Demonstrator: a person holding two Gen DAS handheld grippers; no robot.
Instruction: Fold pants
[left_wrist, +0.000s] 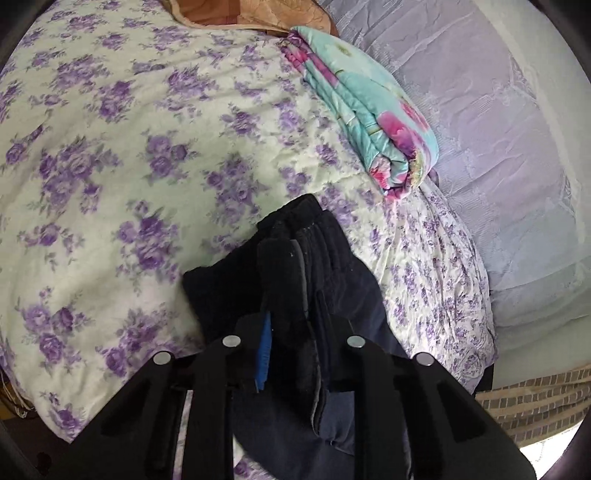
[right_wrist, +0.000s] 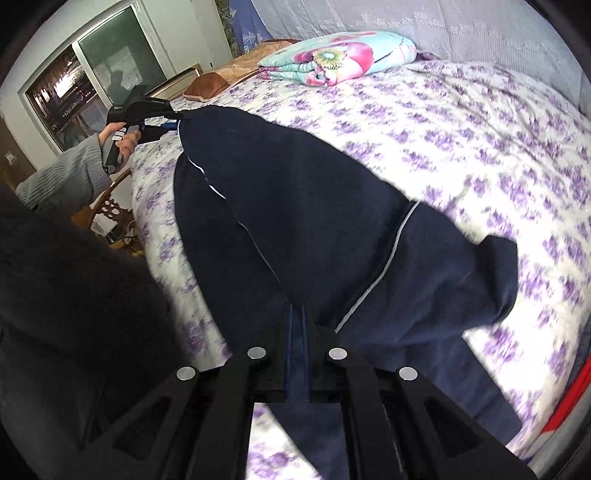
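Between both grippers, navy track pants are held stretched above a purple-flowered bedspread. The left gripper is clamped on the bunched waistband, the right gripper closed on the far end, white piping running ahead of it. The opening lift appears underway; next, the ends likely need bringing together. No readable writing is seen.
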